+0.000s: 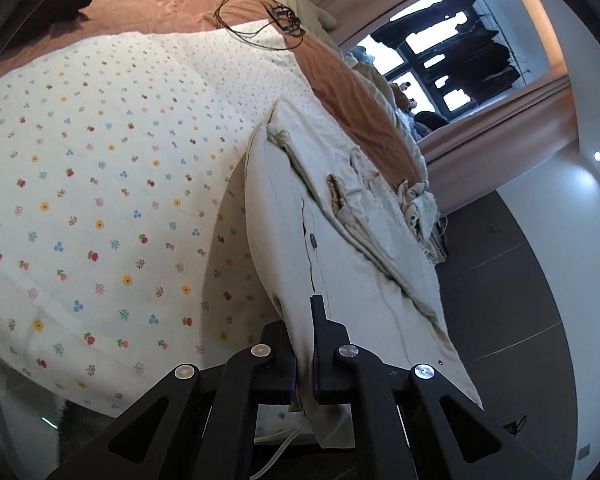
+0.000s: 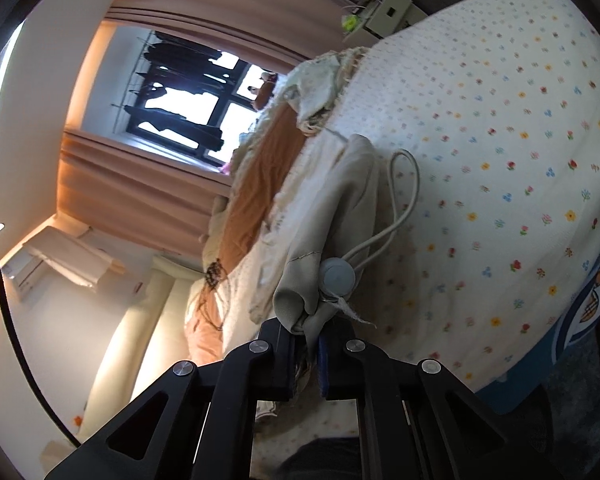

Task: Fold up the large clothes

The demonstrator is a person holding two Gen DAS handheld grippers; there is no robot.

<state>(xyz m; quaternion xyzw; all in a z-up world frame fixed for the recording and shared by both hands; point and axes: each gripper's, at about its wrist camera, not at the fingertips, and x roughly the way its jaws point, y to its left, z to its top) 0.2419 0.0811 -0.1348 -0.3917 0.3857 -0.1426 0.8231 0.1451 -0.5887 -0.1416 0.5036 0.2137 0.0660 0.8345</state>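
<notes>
My left hand-held gripper (image 1: 304, 360) and right hand-held gripper (image 2: 306, 360) are each clamped on the beige garment (image 1: 340, 248) over the bed (image 1: 100, 160); next I carry both edges across for the fold.

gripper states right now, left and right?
Left gripper: shut on the beige garment.
Right gripper: shut on the same garment, near its drawstring toggle.

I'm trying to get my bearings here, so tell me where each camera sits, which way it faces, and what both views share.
Left wrist: sits on the left tongs, looking along them over the floral bedspread toward the window; their black fingers clamp the beige garment.
Right wrist: sits on the right tongs, facing the window beside the bed; its fingers pinch the garment near a drawstring toggle.
Shared: garment, bedspread, window, orange sheet.
</notes>
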